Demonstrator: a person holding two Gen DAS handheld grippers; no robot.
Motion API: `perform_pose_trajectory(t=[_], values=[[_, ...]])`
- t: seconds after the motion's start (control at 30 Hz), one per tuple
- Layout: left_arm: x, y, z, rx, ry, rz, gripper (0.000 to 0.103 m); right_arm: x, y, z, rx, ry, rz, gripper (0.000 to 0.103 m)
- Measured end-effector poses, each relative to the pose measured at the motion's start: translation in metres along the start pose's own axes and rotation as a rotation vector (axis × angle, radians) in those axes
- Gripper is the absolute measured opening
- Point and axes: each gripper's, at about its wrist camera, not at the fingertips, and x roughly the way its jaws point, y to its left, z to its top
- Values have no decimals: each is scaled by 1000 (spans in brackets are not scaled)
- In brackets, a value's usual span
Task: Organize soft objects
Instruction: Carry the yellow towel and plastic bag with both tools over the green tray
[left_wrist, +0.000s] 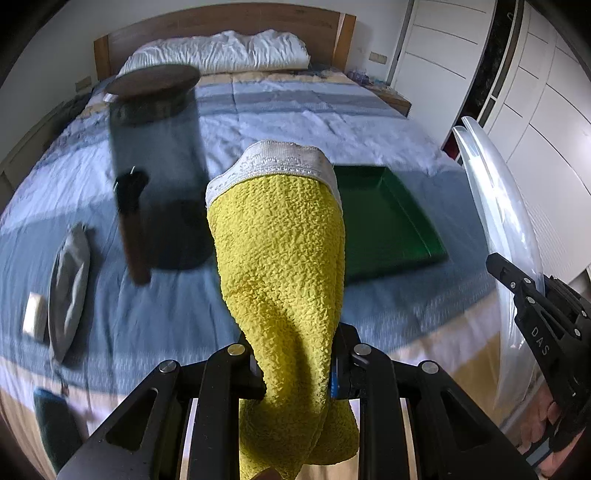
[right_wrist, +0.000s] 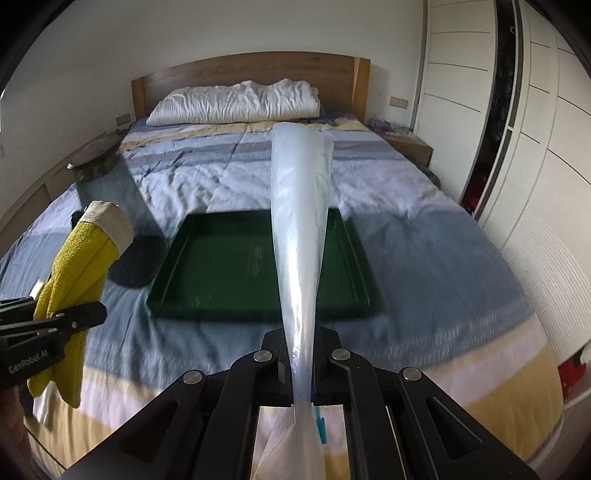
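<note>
A yellow terry towel (left_wrist: 280, 266) with a white lace border sticks up and forward from my left gripper (left_wrist: 295, 365), which is shut on its bunched lower part. In the right wrist view this towel (right_wrist: 77, 266) and the left gripper (right_wrist: 85, 317) appear at the left edge. My right gripper (right_wrist: 301, 354) is shut on a clear plastic bag (right_wrist: 299, 221) that stands up in a long cone over the bed. From the left wrist camera, the bag (left_wrist: 498, 221) and right gripper (left_wrist: 517, 284) show at the right. A dark green tray (right_wrist: 229, 258) lies on the bed ahead of both grippers.
The bed has a blue striped blanket (right_wrist: 221, 177), a white pillow (right_wrist: 236, 103) and a wooden headboard. A grey cloth (left_wrist: 68, 291) and a small pale block (left_wrist: 35, 315) lie at the bed's left. A dark round object (right_wrist: 98, 155) stands left of the bed; white wardrobes (right_wrist: 535, 147) stand right.
</note>
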Motion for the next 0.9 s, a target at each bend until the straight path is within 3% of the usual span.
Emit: perform_pose_trajectory(t=[0.57, 0.9], values=[[72, -7, 84, -30, -61, 50, 19, 128, 5, 69, -58, -42, 7, 3], [102, -10, 97, -39, -46, 75, 19, 197, 6, 97, -80, -20, 7, 3]])
